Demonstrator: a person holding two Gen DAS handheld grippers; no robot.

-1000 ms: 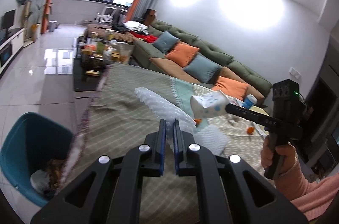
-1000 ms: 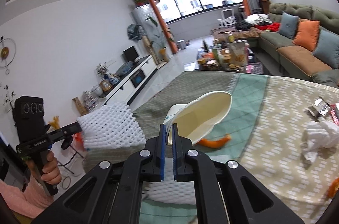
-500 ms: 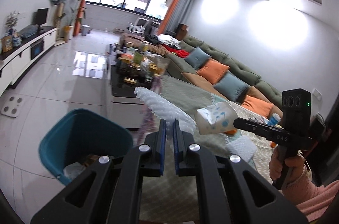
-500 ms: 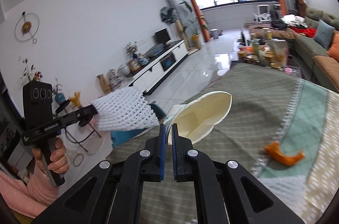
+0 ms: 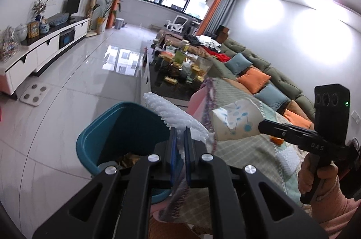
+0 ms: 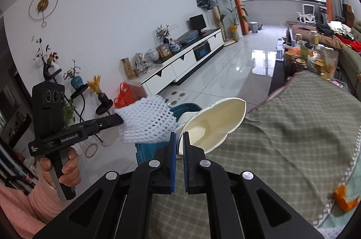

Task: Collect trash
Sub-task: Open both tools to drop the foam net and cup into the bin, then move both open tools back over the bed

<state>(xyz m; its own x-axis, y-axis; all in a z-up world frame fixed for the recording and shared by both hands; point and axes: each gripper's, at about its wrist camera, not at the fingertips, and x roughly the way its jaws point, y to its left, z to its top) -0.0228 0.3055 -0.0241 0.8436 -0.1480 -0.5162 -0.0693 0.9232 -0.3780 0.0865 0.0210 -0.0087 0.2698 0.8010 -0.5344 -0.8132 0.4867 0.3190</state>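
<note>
While both hands are carrying trash toward the bin, neither piece is over its mouth for certain yet. The left tool is clamping narrowly on a white foam net, which is sticking up and forward from the pads, above the bin's near rim in the left wrist view. The right tool is pinching the rim of a crushed paper cup, its open mouth facing the camera, and is hanging over the edge of the cloth-covered counter, beside the bin rather than above it.

Risks, as a judgement: the net is light and springy, so letting go early or off-centre could be sending it onto the floor instead of inside. The cup is gripped only by a thin edge; that edge could be slipping or folding, dropping the cup onto the counter or the floor. The two tools are working close together near one small opening, so they could be bumping each other. More trash, including an orange peel, is lying on the counter, waiting.
</note>
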